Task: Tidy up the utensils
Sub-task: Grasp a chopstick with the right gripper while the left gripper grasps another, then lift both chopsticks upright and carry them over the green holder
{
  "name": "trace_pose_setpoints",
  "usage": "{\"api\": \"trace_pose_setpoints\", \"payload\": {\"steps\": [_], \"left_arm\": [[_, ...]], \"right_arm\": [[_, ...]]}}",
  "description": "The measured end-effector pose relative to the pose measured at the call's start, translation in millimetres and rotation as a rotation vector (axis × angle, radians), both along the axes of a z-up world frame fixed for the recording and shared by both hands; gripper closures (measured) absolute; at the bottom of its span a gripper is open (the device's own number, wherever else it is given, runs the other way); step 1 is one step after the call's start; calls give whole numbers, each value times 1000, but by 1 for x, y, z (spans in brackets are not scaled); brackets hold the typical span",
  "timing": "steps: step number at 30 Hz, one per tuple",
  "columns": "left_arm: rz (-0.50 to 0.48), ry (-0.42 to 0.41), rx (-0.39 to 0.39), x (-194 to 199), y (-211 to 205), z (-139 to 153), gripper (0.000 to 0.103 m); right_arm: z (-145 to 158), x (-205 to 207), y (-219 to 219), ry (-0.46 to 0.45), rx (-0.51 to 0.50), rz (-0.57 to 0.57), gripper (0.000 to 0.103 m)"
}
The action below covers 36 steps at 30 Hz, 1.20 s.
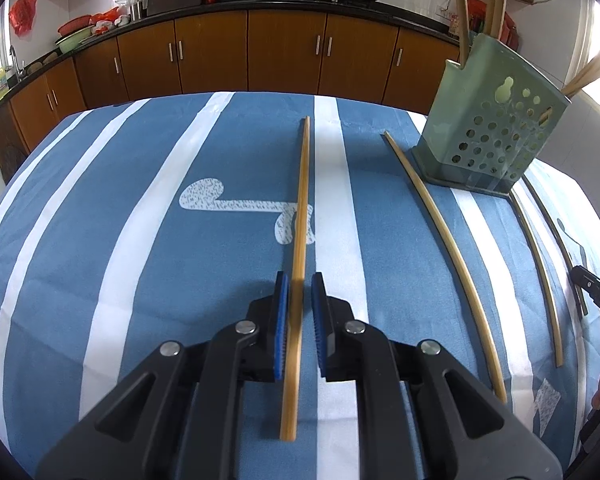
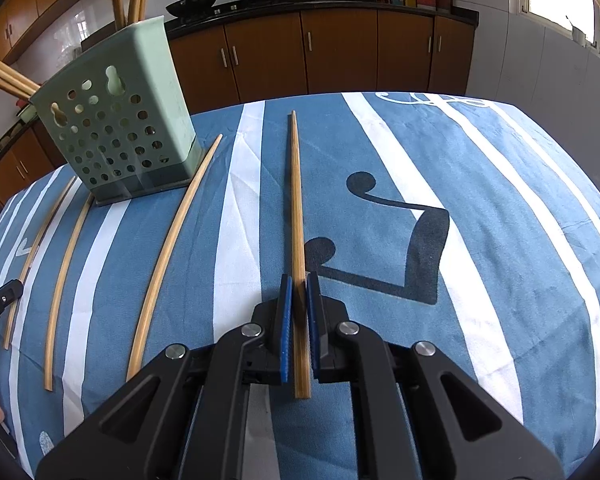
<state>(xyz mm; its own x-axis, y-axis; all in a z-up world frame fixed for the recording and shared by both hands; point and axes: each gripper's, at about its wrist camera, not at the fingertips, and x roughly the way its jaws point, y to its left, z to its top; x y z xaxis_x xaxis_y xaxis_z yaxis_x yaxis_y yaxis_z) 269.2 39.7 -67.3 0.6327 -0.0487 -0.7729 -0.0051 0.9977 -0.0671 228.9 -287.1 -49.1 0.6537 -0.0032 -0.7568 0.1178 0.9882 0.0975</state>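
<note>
Two grippers, each with a chopstick between its jaws, beside a green holder.

Left wrist view: the left gripper (image 1: 300,284) has its blue-padded jaws slightly apart around a slim brown bamboo chopstick (image 1: 300,240); the left pad seems to touch it, while a gap shows at the right pad. The perforated pale-green plastic utensil holder (image 1: 496,136) stands ahead to the right on the blue-and-white striped worktop cloth (image 1: 140,220). Right wrist view: the right gripper (image 2: 299,284) is clamped on another brown bamboo chopstick (image 2: 296,200), holder ahead-left. The sticks look light, stiff and smooth, so gripping near the thick end, as here, probably limits slipping.
</note>
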Motion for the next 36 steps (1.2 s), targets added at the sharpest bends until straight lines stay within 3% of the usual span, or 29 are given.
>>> {"api": "trace_pose_setpoints", "payload": {"steps": [10, 13, 23, 27, 36], "left_arm": [[-31, 9, 25, -16, -1, 0, 95], [-29, 15, 6, -17, 4, 6, 95], [-25, -147, -41, -30, 13, 69, 95], [-19, -212, -97, -33, 20, 95, 95], [-37, -308, -125, -40, 21, 132, 96]], "right_arm": [[2, -13, -1, 5, 5, 19, 95], [16, -19, -6, -46, 28, 12, 95], [74, -36, -22, -229, 57, -19, 95], [93, -40, -26, -288, 63, -25, 95], [123, -45, -26, -371, 71, -13, 95]]}}
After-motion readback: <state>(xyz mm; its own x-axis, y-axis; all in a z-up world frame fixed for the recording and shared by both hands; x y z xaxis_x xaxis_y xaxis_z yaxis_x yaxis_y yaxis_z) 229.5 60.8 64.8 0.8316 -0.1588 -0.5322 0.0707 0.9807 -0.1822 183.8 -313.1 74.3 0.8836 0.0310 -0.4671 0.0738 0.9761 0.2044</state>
